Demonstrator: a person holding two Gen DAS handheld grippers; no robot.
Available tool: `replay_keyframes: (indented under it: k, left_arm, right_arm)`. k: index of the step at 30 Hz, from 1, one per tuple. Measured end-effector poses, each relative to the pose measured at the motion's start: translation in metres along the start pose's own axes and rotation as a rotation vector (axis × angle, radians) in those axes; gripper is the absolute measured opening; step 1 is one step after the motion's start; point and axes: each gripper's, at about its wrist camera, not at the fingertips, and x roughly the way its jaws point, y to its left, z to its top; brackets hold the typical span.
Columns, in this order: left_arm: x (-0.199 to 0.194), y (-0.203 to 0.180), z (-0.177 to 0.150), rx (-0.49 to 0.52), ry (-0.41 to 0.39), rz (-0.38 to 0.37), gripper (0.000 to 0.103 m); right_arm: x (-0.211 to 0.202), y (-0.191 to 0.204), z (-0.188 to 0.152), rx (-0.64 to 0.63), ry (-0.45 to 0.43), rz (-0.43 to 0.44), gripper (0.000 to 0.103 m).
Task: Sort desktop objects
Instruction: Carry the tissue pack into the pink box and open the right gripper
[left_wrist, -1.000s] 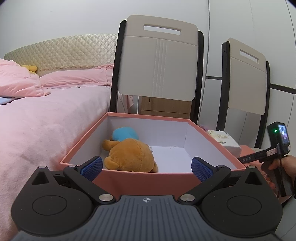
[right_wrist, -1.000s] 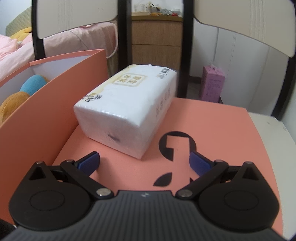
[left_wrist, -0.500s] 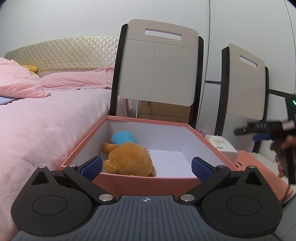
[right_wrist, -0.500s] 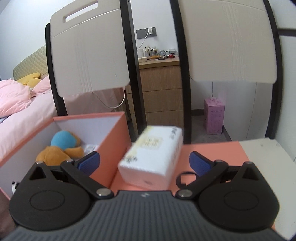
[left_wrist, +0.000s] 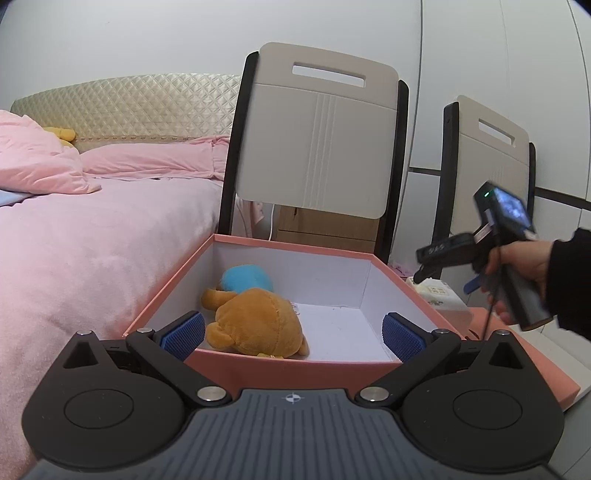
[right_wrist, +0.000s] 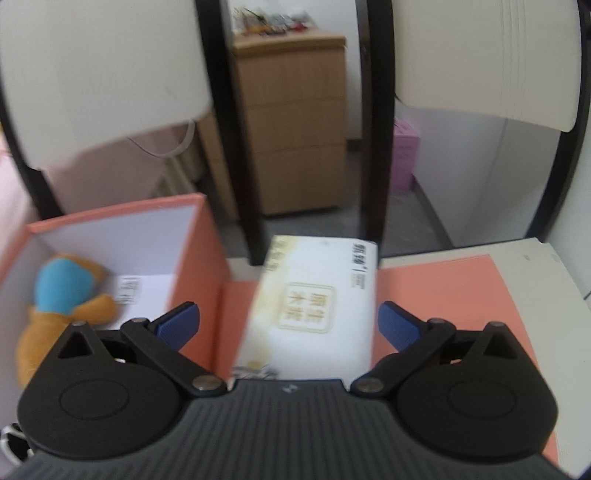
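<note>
Left wrist view, left gripper (left_wrist: 293, 330): we see its blue pads spread wide, holding nothing, over the near wall of the salmon box (left_wrist: 288, 363).
Left wrist view, box contents: we find a brown plush toy (left_wrist: 255, 323) lying inside, a blue plush part (left_wrist: 245, 278) just behind it.
Left wrist view, right gripper (left_wrist: 443, 258): held in a hand (left_wrist: 517, 266) above the tissue pack (left_wrist: 437, 295), beyond the box's right wall.
Right wrist view, right gripper (right_wrist: 288, 325): we see the fingers parted, the tissue pack (right_wrist: 314, 314) between them, untouched.
Right wrist view, tissue pack: it rests on the salmon lid (right_wrist: 443, 295), just beside the box (right_wrist: 199, 266); the picture is blurred.
</note>
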Motion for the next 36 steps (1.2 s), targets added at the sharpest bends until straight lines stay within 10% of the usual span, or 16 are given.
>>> replay_keyframes:
  k: [17,36]
  left_arm:
    - [0.000,0.003,0.003,-0.013,-0.003,-0.010,0.103]
    - [-0.004,0.002,0.006,-0.021,-0.019,-0.005,0.103]
  right_arm:
    - [0.024,-0.010,-0.010,0.025,0.089,-0.001,0.086]
    - [-0.128,0.047,0.026,-0.077,-0.126,0.139,0.086]
